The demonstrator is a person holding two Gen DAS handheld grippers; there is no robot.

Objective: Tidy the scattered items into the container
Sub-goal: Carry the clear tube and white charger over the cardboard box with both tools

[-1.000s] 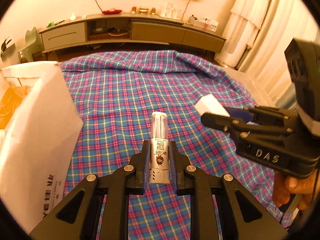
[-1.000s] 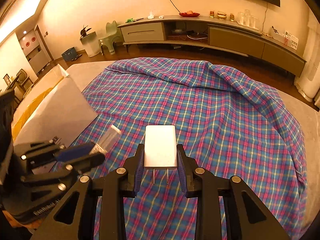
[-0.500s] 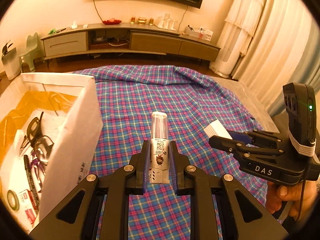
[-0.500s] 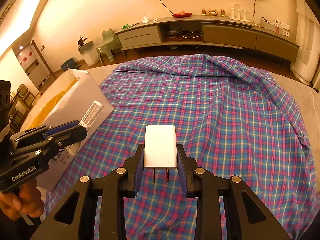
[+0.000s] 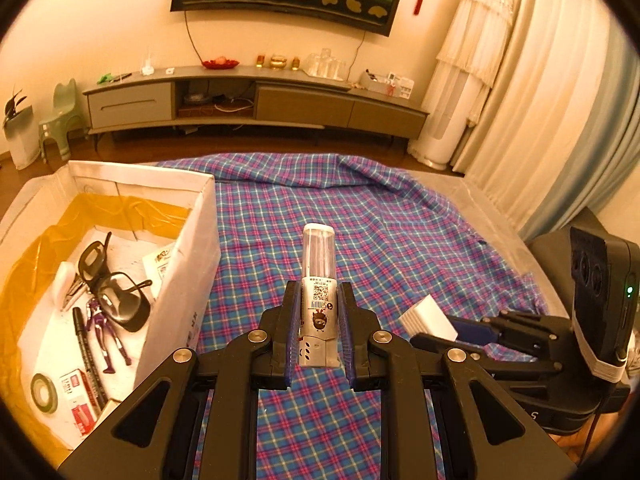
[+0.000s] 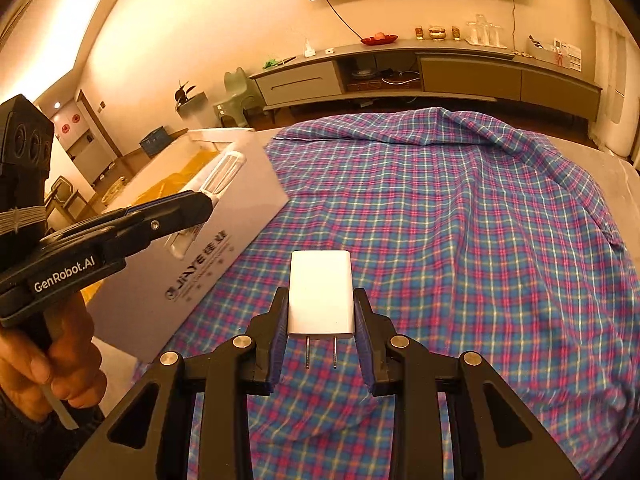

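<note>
My left gripper is shut on a clear-capped tube with a printed label, held above the plaid cloth to the right of the white box. The tube also shows in the right wrist view beside the box. My right gripper is shut on a white plug charger, its prongs pointing back at the camera. The charger shows in the left wrist view at lower right. The box holds glasses, a pen, a purple figure and a tape roll.
A blue and pink plaid cloth covers the bed. A yellow liner lines the box. A long low cabinet stands along the far wall, with curtains at the right.
Both grippers have risen with their items. The left view has moved up so that the box's inside and contents show; the tube now sits level with the box's rim.
</note>
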